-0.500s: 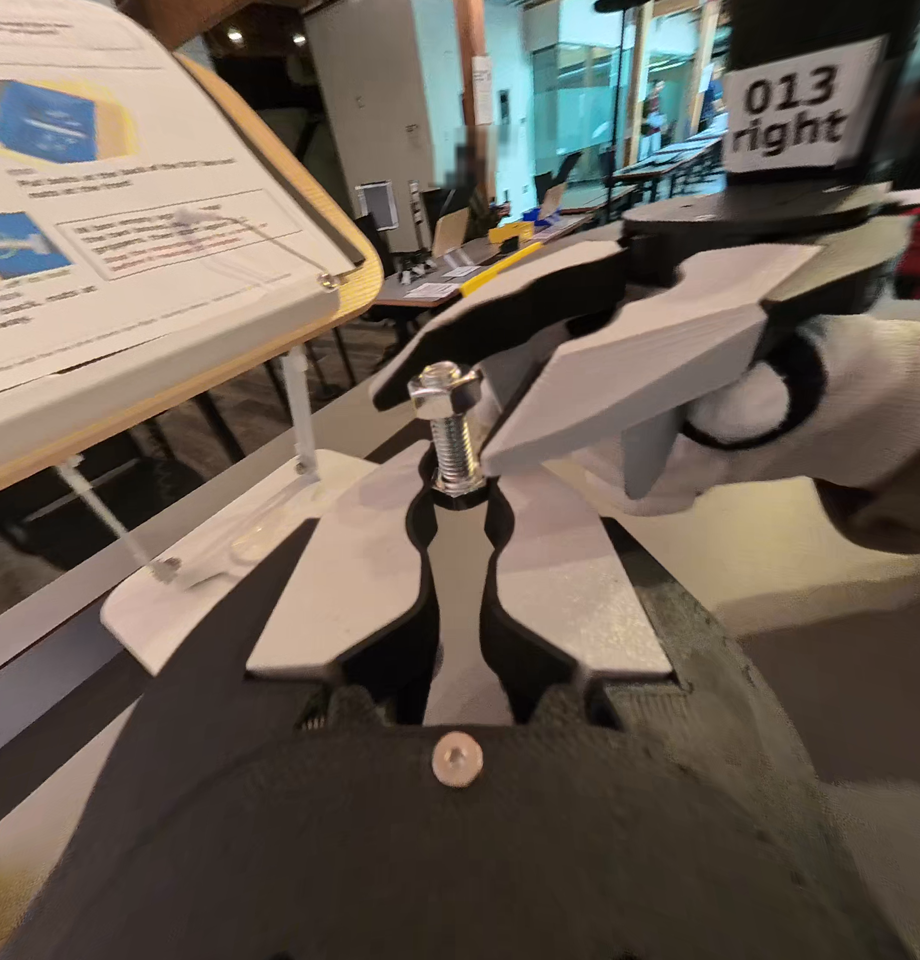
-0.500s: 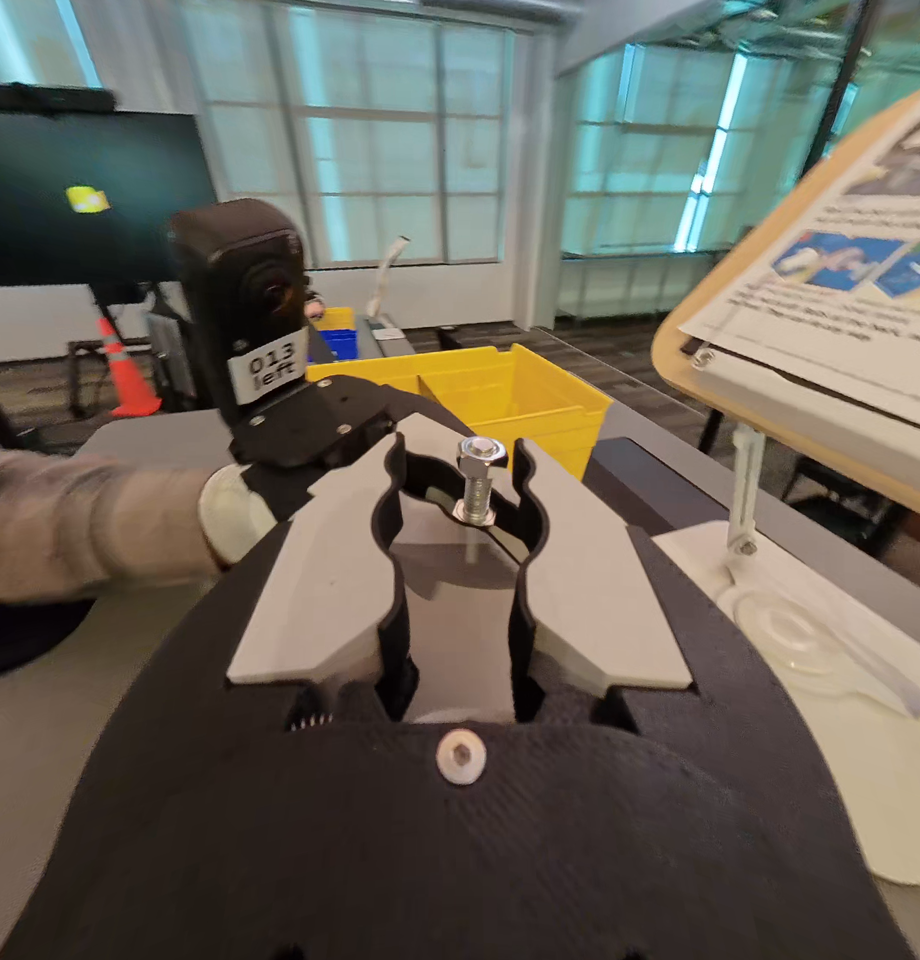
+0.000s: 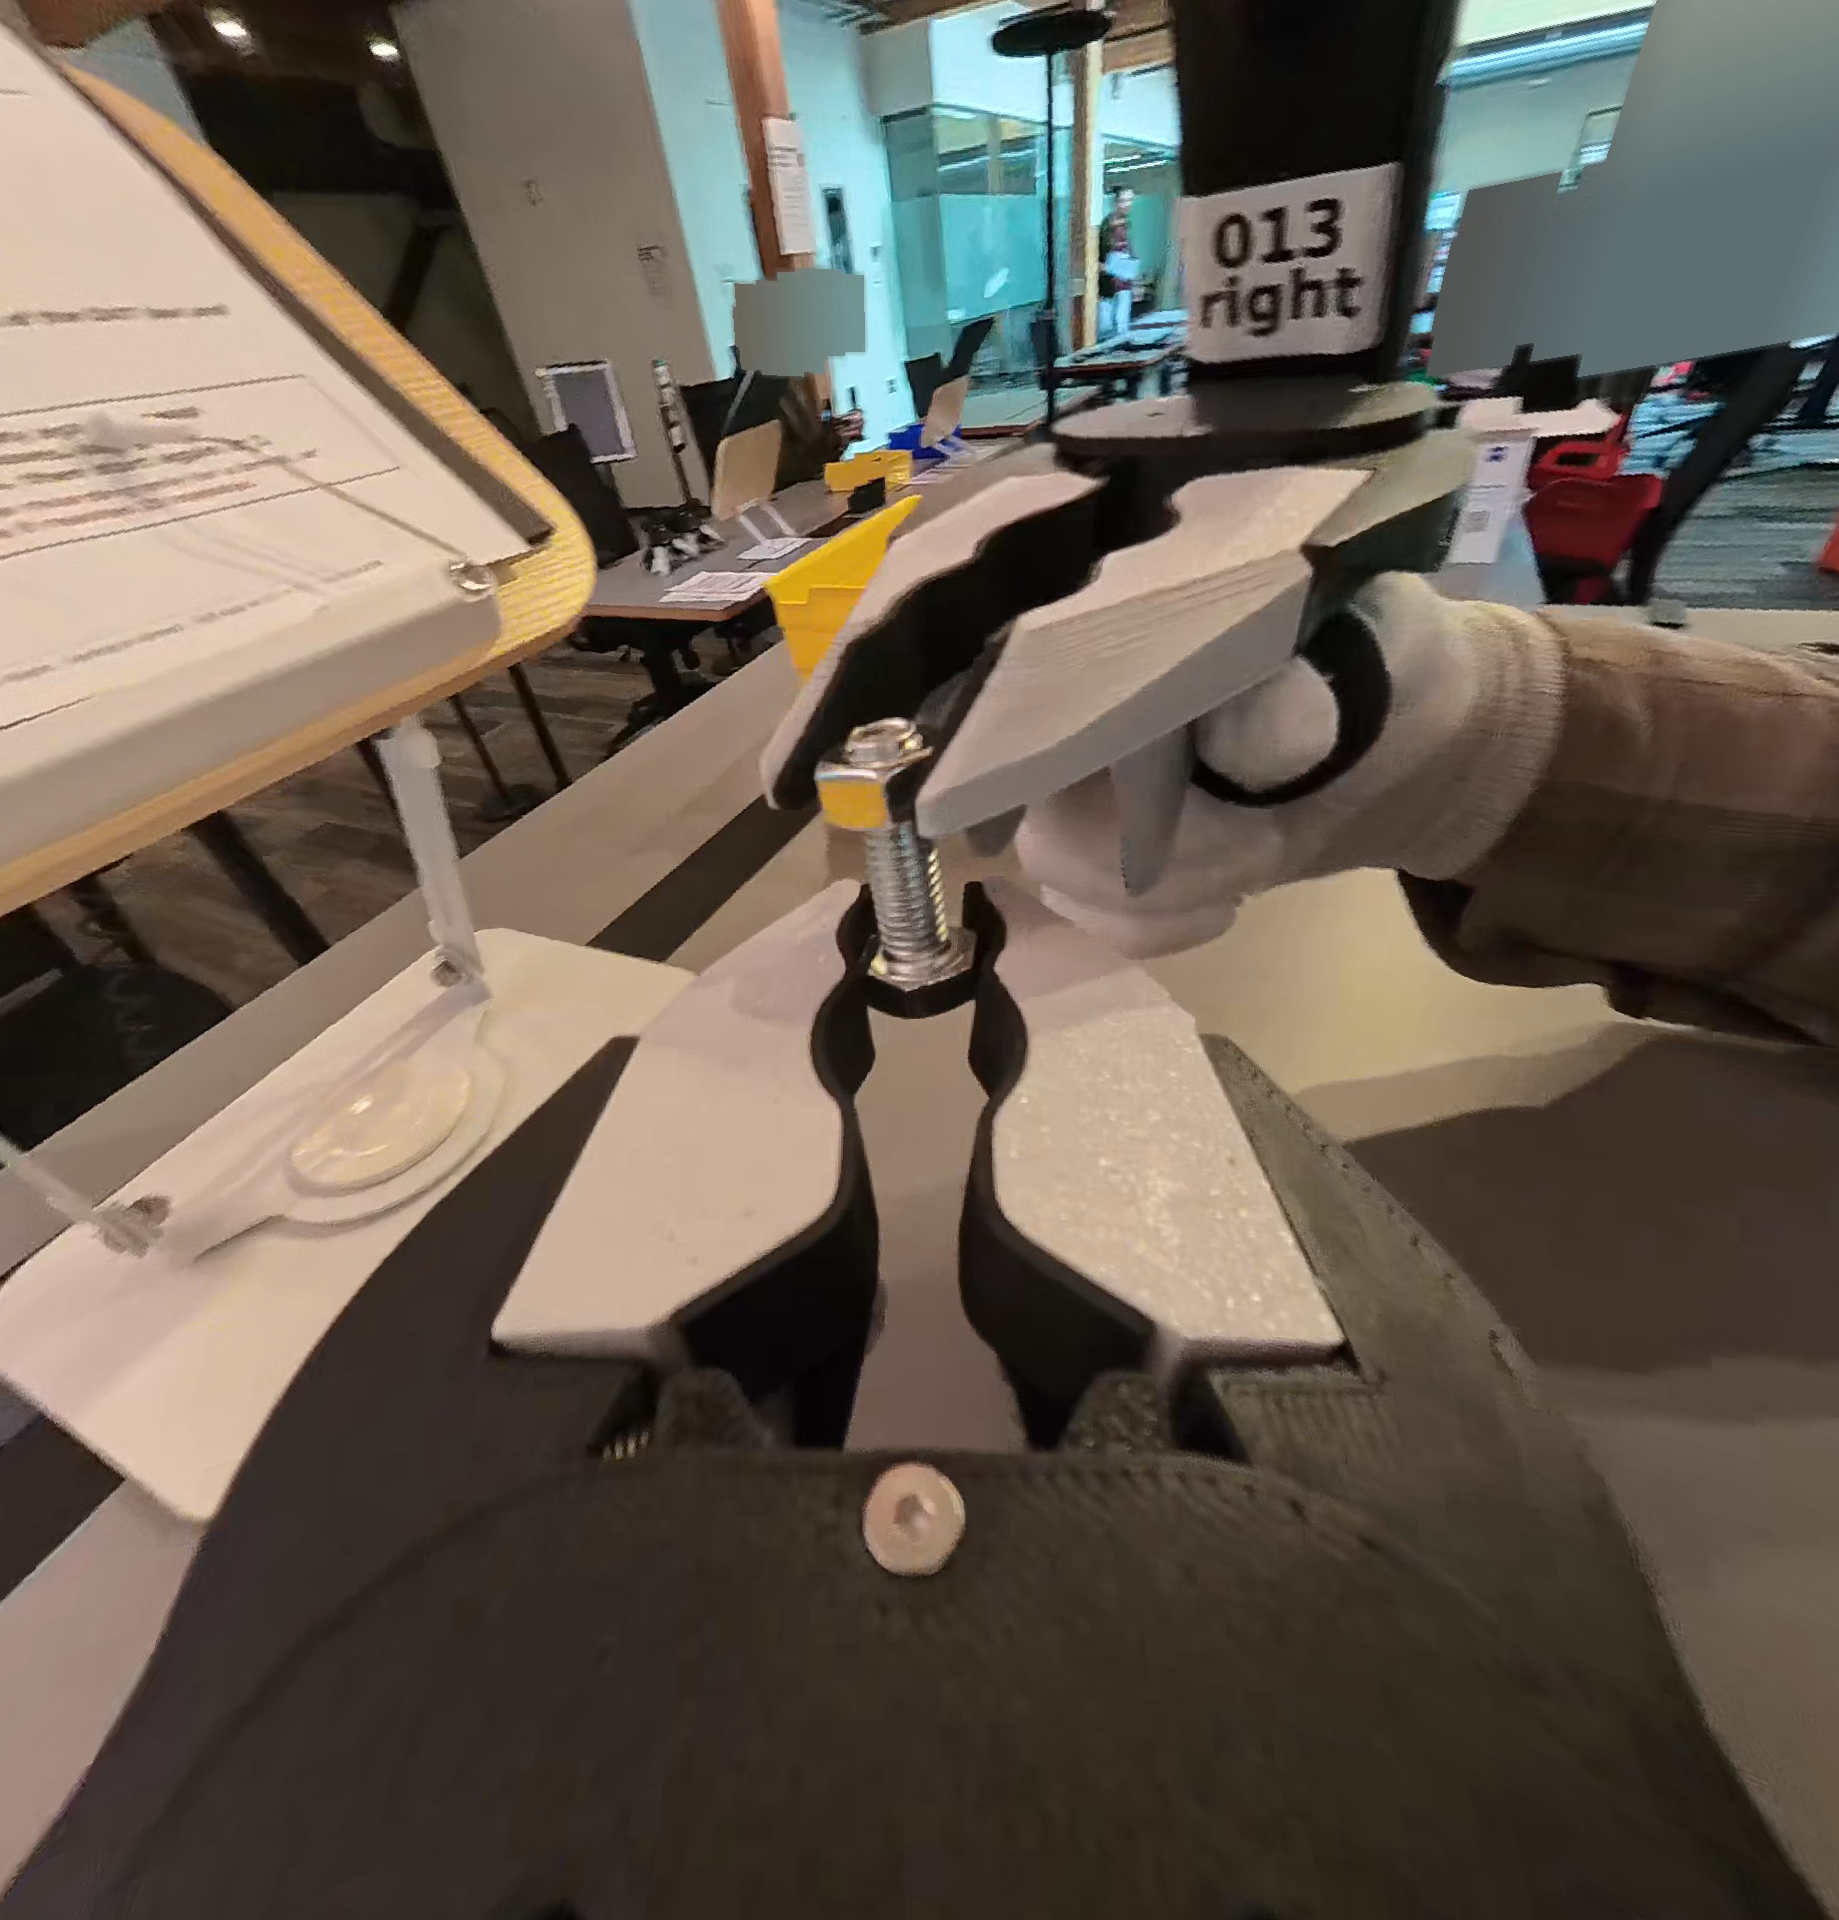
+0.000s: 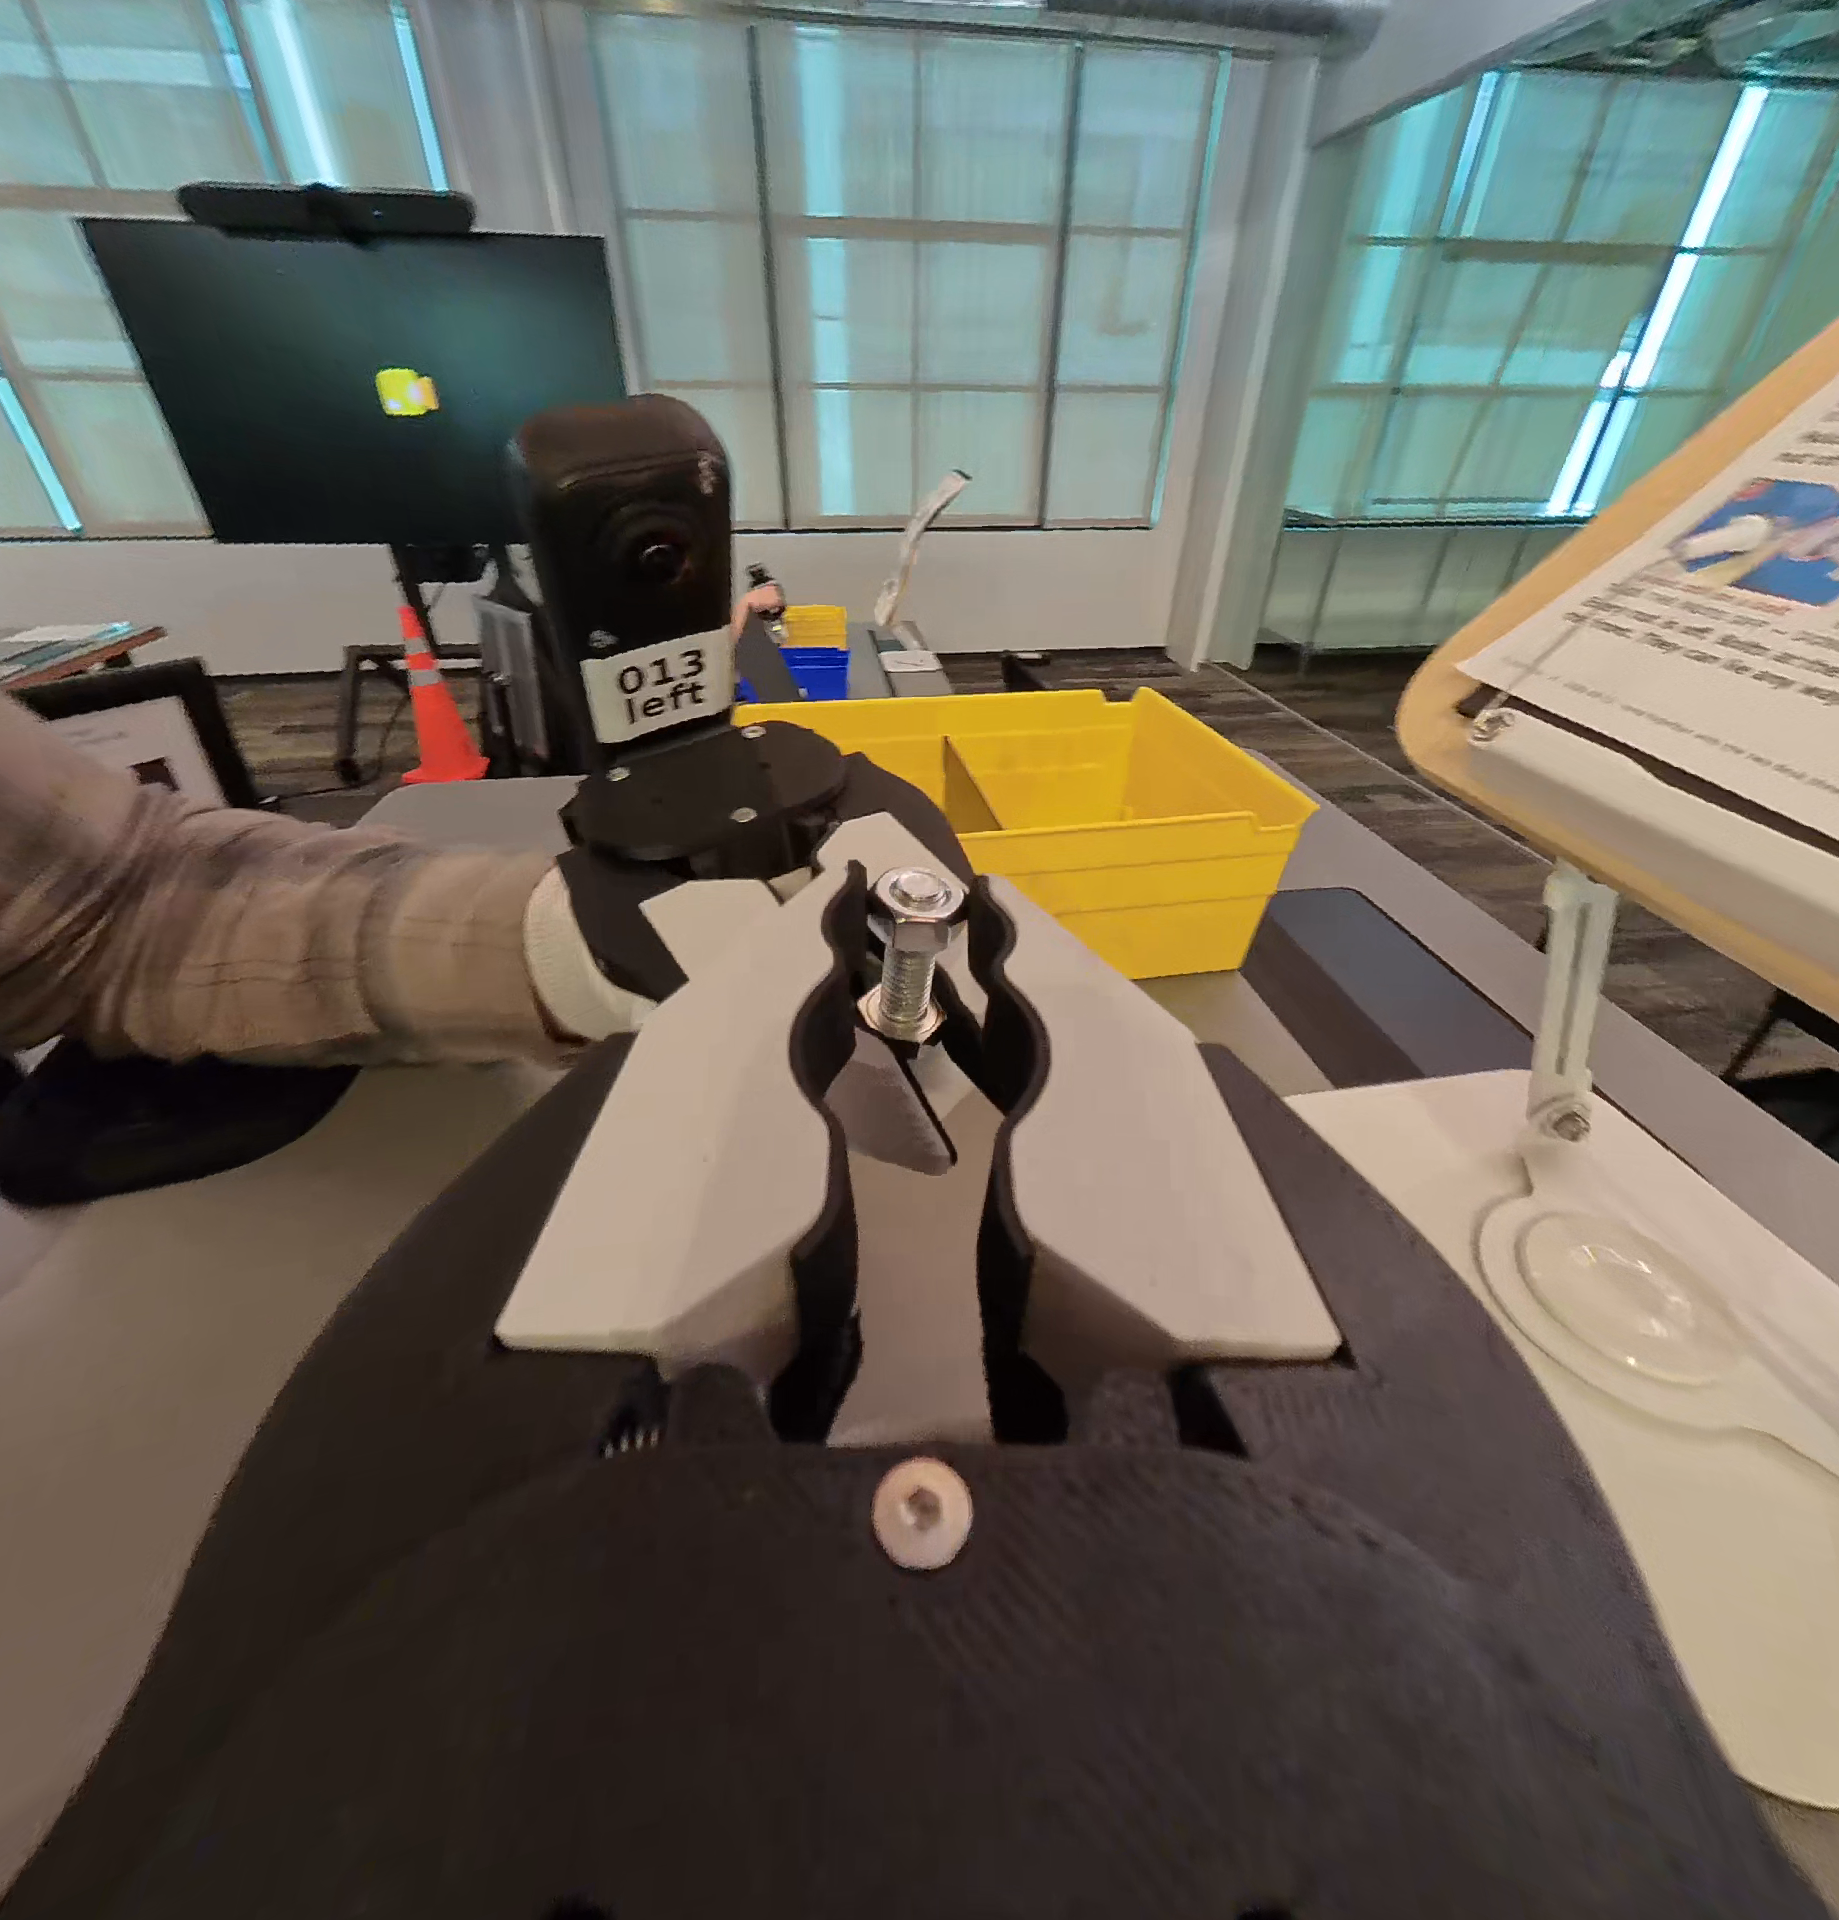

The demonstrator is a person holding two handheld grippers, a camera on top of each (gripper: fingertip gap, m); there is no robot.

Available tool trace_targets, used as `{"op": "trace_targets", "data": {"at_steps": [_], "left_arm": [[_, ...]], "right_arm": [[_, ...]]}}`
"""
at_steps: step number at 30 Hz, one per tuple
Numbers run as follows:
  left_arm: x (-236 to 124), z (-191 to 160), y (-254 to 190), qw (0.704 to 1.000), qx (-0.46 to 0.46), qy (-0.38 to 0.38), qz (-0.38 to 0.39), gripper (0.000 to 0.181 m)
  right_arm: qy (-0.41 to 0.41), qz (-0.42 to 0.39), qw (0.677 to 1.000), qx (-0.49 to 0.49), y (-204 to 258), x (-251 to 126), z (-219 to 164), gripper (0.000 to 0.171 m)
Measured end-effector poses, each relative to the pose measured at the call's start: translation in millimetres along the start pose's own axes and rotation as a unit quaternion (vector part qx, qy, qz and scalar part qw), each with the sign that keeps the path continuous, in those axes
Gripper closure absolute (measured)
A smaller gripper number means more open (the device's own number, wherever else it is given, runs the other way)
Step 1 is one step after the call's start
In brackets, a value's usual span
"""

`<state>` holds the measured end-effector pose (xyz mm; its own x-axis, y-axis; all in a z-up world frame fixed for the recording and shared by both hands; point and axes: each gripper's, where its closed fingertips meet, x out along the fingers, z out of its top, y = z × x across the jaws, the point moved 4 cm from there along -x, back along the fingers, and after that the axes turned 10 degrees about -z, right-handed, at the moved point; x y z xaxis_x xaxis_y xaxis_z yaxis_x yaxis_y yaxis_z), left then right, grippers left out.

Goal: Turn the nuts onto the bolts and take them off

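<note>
Bolt [image 3: 902, 894] upright, both grippers' jaws clamped: left on head, right on nut [image 3: 865, 790]; yellow bin [image 4: 1112, 821] behind

Just left of the left gripper [image 3: 910, 971] fingertips stands the document stand's white base [image 3: 219, 1340], its slanted board [image 3: 271, 582] overhanging that side. Ahead, the right gripper [image 3: 873, 790] blocks passage. Beyond the right gripper's own fingertips sits a yellow bin [image 4: 1123, 831]; bare table [image 3: 1621, 1299] lies rightward.
</note>
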<state>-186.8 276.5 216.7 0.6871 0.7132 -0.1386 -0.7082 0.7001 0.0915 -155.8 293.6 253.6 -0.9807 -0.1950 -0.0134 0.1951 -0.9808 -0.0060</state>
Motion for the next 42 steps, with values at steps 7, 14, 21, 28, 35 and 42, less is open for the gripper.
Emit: {"op": "trace_targets", "data": {"at_steps": [7, 14, 21, 28, 35, 42], "left_arm": [[-12, -13, 38, 0.987, -0.010, 0.036, 0.158, 0.166], [-12, -12, 36, 0.989, -0.011, 0.030, 0.144, 0.167], [-7, -6, 18, 0.998, 0.001, 0.016, 0.065, 0.167], [-1, -6, 6, 0.999, 0.011, 0.020, 0.024, 0.166], [0, -7, 8, 0.999, 0.008, 0.027, 0.038, 0.166], [-8, -12, 33, 0.989, -0.010, 0.038, 0.142, 0.167]], "right_arm": [[-0.010, -0.221, 0.974, 0.054, -17, 34, -9, 0.154], [-0.009, -0.240, 0.970, 0.039, -8, 40, -8, 0.142], [-0.020, -0.085, 0.996, 0.000, 4, 27, 0, 0.132], [0.011, -0.030, 0.999, -0.019, 3, 11, -7, 0.149], [0.013, -0.038, 0.999, -0.011, -3, 9, -8, 0.154], [0.009, -0.179, 0.983, 0.040, -17, 29, -11, 0.154]]}}
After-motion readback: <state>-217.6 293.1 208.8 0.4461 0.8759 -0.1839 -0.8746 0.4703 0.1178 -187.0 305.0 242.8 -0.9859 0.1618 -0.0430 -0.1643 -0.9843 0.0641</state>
